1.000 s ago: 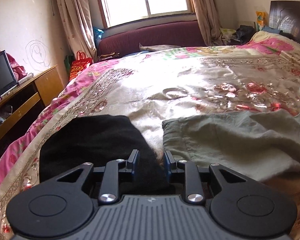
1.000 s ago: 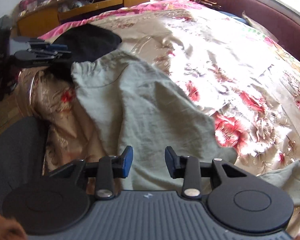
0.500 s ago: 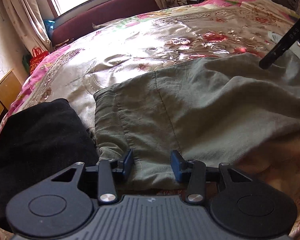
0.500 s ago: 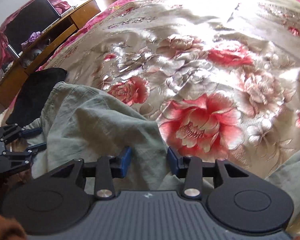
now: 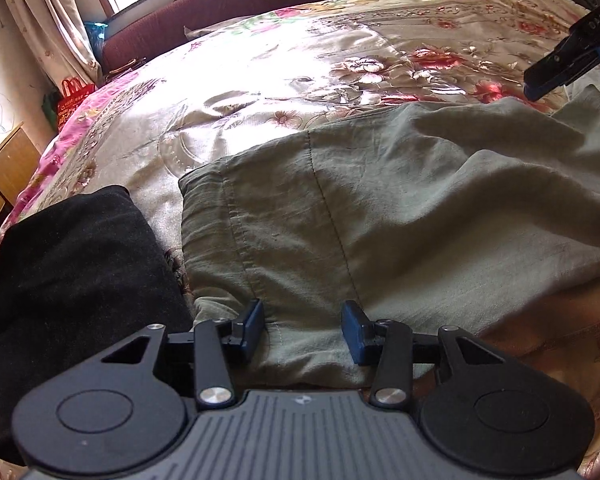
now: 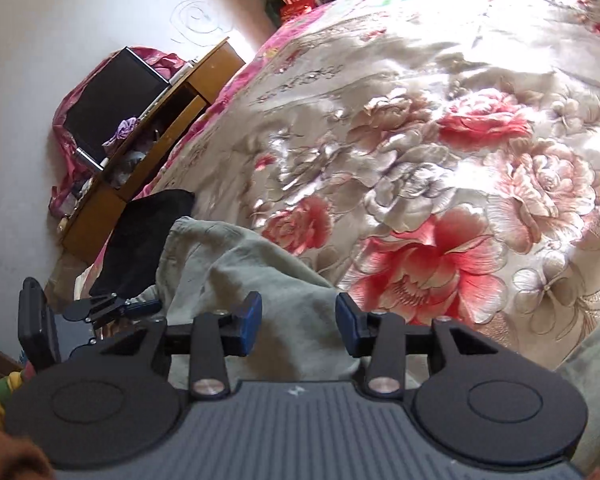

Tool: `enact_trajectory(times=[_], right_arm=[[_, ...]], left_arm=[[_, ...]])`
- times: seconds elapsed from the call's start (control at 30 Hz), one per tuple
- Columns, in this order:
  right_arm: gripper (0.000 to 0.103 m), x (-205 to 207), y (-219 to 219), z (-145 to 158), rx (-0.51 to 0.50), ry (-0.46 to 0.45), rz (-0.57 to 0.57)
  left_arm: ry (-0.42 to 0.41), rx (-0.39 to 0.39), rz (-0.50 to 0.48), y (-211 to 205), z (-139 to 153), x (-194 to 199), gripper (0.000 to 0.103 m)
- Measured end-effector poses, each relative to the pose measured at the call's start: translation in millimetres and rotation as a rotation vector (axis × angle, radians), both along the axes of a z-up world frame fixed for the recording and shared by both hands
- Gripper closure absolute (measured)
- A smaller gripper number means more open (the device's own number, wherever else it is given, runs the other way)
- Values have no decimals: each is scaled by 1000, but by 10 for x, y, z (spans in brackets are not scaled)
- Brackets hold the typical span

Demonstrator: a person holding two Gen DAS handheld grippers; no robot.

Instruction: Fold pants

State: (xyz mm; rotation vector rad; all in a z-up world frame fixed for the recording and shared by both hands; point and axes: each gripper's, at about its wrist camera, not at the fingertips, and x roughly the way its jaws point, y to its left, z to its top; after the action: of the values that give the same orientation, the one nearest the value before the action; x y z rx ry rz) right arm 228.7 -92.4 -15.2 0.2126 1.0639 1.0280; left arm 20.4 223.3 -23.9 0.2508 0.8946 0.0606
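Grey-green pants (image 5: 380, 216) lie rumpled on the floral bedspread (image 5: 300, 64), waistband at the left. My left gripper (image 5: 303, 330) is open, its fingers hovering over the near waistband corner, nothing between them gripped. My right gripper (image 6: 298, 326) is open above a raised fold of the pants (image 6: 260, 280); it also shows in the left wrist view (image 5: 564, 64) at the far right above the leg end. The left gripper shows in the right wrist view (image 6: 112, 308) at the waistband.
A folded black garment (image 5: 72, 280) lies left of the pants, close to the waistband. A wooden TV stand (image 6: 148, 136) with a screen stands beside the bed. A maroon sofa (image 5: 212, 12) and window lie beyond the bed.
My left gripper has moved right from the black garment onto the pants' waistband corner and opened wider. My right gripper has moved along the pants toward the leg end and tilted.
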Motion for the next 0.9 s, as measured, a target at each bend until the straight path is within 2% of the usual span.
enact_trajectory(times=[0.03,0.1,0.2,0.3,0.37,0.43,0.57,0.7,0.73,0.83,0.9], right_arm=[[60,43,27,-71,-32,43,11],[60,-14,33,-137,-9,128,79],[60,-248,37,-145,18,171,168],[60,-373,92,-200,80,245,206],[62,-414,153,-159,82,183,222],[60,-319,120,-101,59,116,167],[60,-24,-44,-67,87,103,51],[60,26,21,-238,-2,117,76],[60,12,38,-273,4,135,86],[60,-113,100,-277,85,163,122],[60,-223,202,-206,156,172,196]], left_arm=[[0,4,-1,-6,3,0,46],[-1,7,-3,-10,-1,2,46],[-2,1,-1,-3,-17,12,46],[-3,5,1,-12,-18,10,46],[-2,13,-1,-25,-15,6,46],[-1,19,-8,-31,-13,-2,46],[-1,6,1,-12,-23,11,46],[-7,6,5,-17,-28,-2,46],[-6,6,4,-15,-32,0,46],[3,4,3,-13,-34,16,46],[7,5,3,-12,-33,23,46]])
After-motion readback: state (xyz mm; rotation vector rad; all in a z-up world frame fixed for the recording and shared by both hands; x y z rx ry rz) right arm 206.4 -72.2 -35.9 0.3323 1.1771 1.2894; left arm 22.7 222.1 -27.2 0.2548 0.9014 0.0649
